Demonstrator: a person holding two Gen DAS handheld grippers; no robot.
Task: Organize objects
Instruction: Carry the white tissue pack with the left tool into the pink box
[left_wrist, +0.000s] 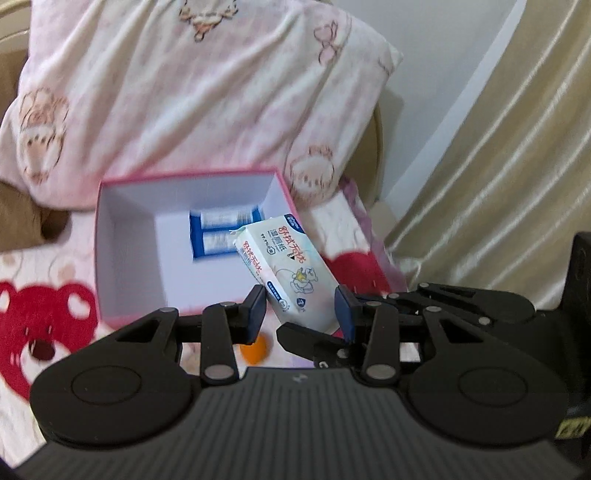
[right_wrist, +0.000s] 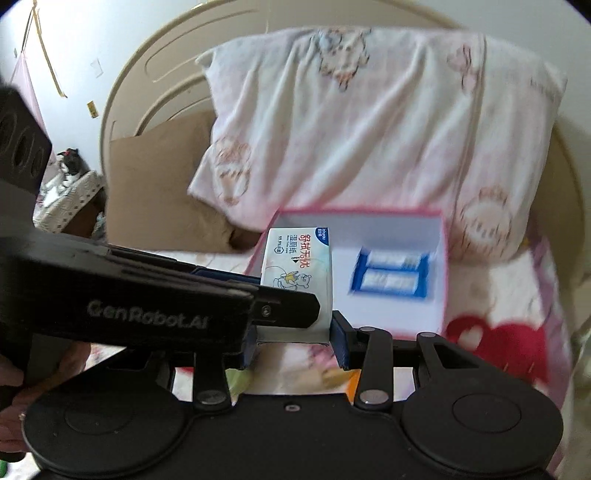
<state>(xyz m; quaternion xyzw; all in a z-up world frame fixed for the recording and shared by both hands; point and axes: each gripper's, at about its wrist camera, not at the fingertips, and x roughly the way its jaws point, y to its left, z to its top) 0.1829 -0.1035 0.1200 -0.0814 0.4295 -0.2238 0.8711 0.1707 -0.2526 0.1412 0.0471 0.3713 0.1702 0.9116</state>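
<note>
Between both tools (right_wrist: 291, 343), tissue pack (right_wrist: 295, 273).

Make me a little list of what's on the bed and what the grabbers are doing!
held thing: wet wipes pack
left gripper: shut on the pack's lower end
right gripper: shut on the same pack
box: pink rim, white inside, lid off
inside box: blue-and-white packet
behind box: pink pillow
under box: bedsheet with red bear
</note>
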